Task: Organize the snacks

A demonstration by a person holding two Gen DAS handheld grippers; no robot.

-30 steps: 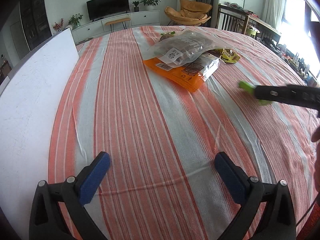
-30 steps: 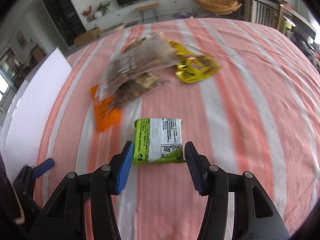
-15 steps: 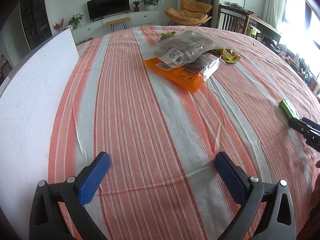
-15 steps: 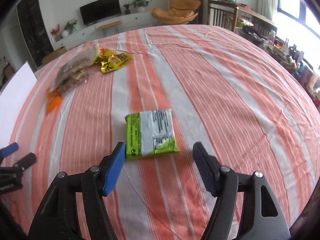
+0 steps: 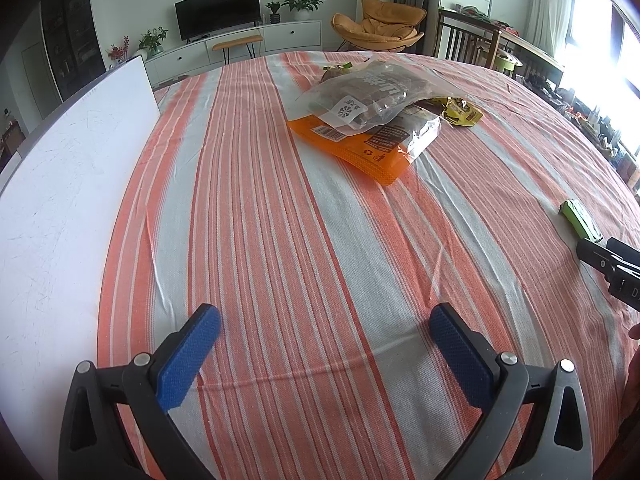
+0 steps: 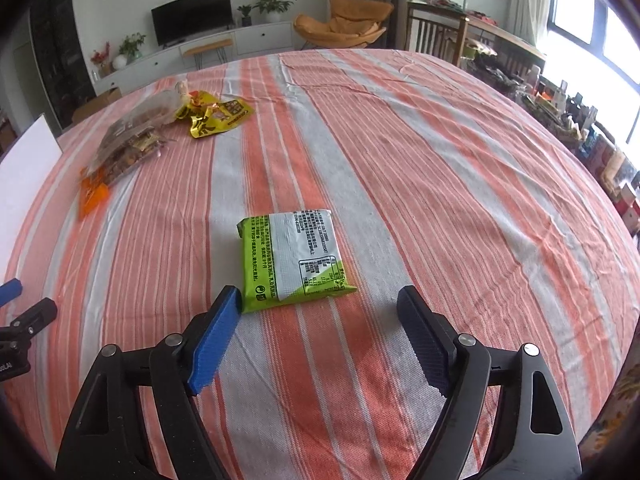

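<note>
A green and white snack packet lies flat on the striped tablecloth just ahead of my right gripper, which is open and empty behind it. It also shows at the right edge of the left wrist view. A pile of snacks lies farther off: an orange bag under a clear bag, with a yellow packet beside them. The pile shows in the right wrist view as the clear bag and yellow packet. My left gripper is open and empty over the cloth.
A white board lies along the table's left side and shows in the right wrist view. The round table's cloth drops off at the right, with a chair and shelves beyond.
My right gripper swung away from the pile to the right part of the table, opened wider and left the green packet lying on the cloth. The left gripper has not moved.
</note>
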